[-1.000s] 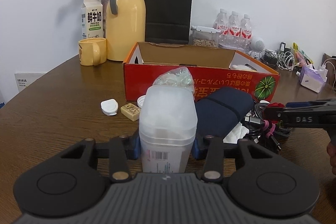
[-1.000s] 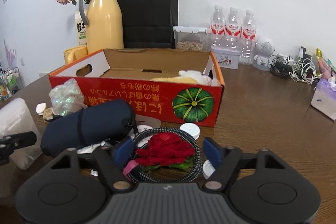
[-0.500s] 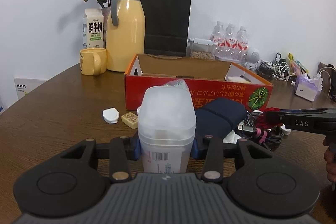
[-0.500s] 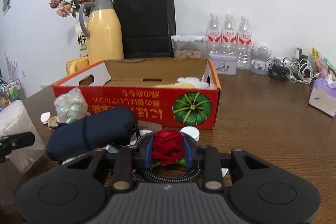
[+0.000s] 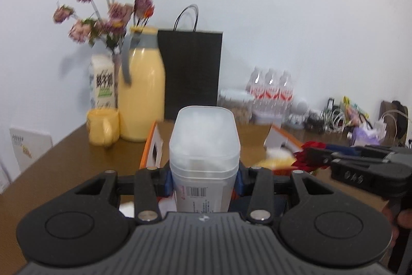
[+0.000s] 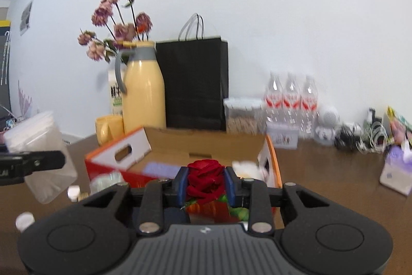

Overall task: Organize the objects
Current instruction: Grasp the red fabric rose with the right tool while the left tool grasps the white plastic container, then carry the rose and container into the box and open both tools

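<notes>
The translucent plastic container (image 5: 204,161) is clamped in the left hand-held gripper (image 5: 204,181), the red rose (image 6: 204,181) in the right hand-held gripper (image 6: 205,184), both aloft near the orange cardboard box (image 6: 206,143). Each should be lowered inside before being released, clear of the contents.

Black ribbed left claw (image 5: 204,181); blue pads (image 5: 168,179); silver screws.

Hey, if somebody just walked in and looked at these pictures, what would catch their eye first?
Probably the red rose pinched in the right tongs, held up in front of the open orange cardboard box. Next, the frosted plastic container clamped in the left tongs. Behind both, the tall yellow jug stands beside a black paper bag.
</notes>
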A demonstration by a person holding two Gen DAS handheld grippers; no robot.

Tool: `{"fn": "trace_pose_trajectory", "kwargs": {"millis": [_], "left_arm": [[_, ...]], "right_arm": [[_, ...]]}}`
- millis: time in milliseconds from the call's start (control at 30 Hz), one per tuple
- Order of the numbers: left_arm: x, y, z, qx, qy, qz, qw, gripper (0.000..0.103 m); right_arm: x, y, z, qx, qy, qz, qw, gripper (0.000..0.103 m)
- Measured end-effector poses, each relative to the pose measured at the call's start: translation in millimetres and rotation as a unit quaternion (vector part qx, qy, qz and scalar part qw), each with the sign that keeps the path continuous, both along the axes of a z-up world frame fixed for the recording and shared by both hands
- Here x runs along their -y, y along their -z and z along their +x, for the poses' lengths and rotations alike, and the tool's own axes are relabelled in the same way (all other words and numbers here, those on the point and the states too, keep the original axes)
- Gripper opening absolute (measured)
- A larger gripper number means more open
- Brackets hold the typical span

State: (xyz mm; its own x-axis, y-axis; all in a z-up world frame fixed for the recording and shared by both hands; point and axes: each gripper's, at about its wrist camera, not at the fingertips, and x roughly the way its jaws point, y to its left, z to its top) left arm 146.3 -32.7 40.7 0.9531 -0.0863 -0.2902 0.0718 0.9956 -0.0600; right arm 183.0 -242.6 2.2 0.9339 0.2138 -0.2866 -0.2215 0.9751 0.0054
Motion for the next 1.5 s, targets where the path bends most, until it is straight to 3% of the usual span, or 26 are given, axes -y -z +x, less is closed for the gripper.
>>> {"fn": "trace_pose_trajectory", "kwargs": {"millis": [167, 333, 467, 667, 933, 1000, 1033, 1067, 1133, 1200, 1233, 1500], "left_arm": [[5, -23, 36, 0.014, -0.003, -0.002, 0.9999, 0.042], [7, -26, 83, 0.003, -0.021, -0.009, 0.9997, 0.042], [8, -19, 125, -0.018, -0.034, -0.012, 0.9992, 0.042], [7, 4, 192, -0.097, -0.045, -0.021, 0.9940, 0.042], [7, 26, 206, -0.116, -0.058, 0.007, 0.9915, 0.043], [9, 27, 207, -0.116, -0.059, 0.016, 0.9914, 0.056], [10, 27, 206, -0.117, -0.060, 0.021, 0.9911, 0.080], [10, 26, 203, -0.110, -0.064, 0.024, 0.9916, 0.103], [11, 22, 200, -0.090, -0.074, 0.030, 0.9928, 0.103], [11, 18, 198, -0.088, -0.076, 0.027, 0.9928, 0.103], [11, 17, 198, -0.087, -0.077, 0.025, 0.9929, 0.103], [10, 14, 197, -0.086, -0.084, 0.023, 0.9924, 0.103]], "right_arm": [[-13, -19, 28, 0.017, -0.002, 0.002, 1.000, 0.028], [-26, -25, 67, 0.017, 0.000, 0.001, 1.000, 0.028], [-33, -20, 104, 0.006, 0.006, 0.000, 1.000, 0.028], [-34, 1, 155, -0.033, 0.036, 0.012, 0.999, 0.028], [-34, 23, 174, -0.068, 0.025, 0.004, 0.997, 0.028], [-35, 26, 173, -0.076, 0.025, -0.004, 0.997, 0.030], [-36, 26, 174, -0.082, 0.028, -0.008, 0.996, 0.032], [-36, 26, 173, -0.087, 0.033, -0.010, 0.996, 0.035], [-35, 25, 173, -0.094, 0.037, -0.011, 0.995, 0.054], [-34, 23, 172, -0.096, 0.039, -0.009, 0.995, 0.098], [-33, 22, 171, -0.094, 0.042, -0.006, 0.995, 0.103], [-29, 19, 170, -0.096, 0.053, 0.000, 0.994, 0.103]]}}
